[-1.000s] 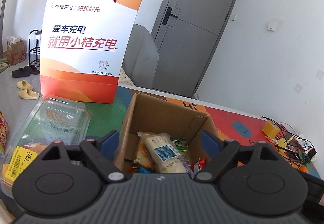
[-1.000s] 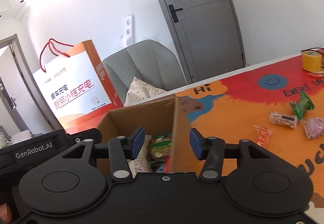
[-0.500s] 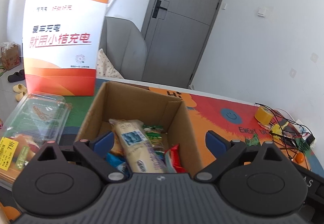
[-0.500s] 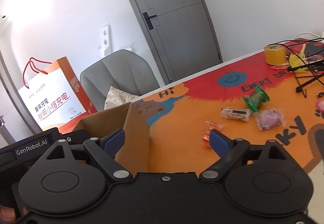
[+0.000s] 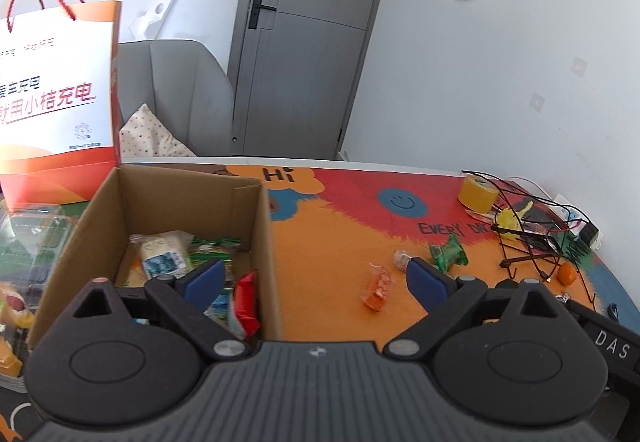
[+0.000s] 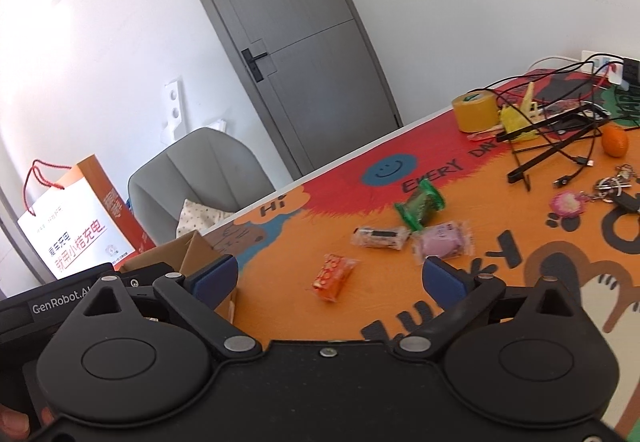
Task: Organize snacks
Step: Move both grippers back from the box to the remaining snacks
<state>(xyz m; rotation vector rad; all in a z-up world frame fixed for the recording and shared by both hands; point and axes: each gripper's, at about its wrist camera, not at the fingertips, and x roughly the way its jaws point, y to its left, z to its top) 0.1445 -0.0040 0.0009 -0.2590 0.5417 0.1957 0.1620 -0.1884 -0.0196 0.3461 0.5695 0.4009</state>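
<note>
An open cardboard box (image 5: 264, 242) holds several snack packets, among them a pale packet (image 5: 164, 256) and a red one (image 5: 246, 302). My left gripper (image 5: 316, 278) is open and empty, straddling the box's right wall. Loose snacks lie on the orange mat: an orange packet (image 6: 334, 276) (image 5: 376, 286), a clear-wrapped bar (image 6: 380, 236), a green packet (image 6: 420, 204) (image 5: 448, 252) and a purple packet (image 6: 442, 242). My right gripper (image 6: 330, 278) is open and empty, hovering above the orange packet. The box corner (image 6: 188, 254) shows at its left.
A white-and-orange paper bag (image 5: 56, 94) stands behind the box. A clear plastic clamshell (image 5: 24, 242) lies left of it. At the right are a yellow tape roll (image 6: 474, 112), a black wire stand (image 6: 560, 146), cables, an orange fruit (image 6: 614, 140) and keys (image 6: 612, 186).
Both grippers have swung right, away from the box toward the loose snacks. The right gripper's jaws have opened wider than a second ago.
</note>
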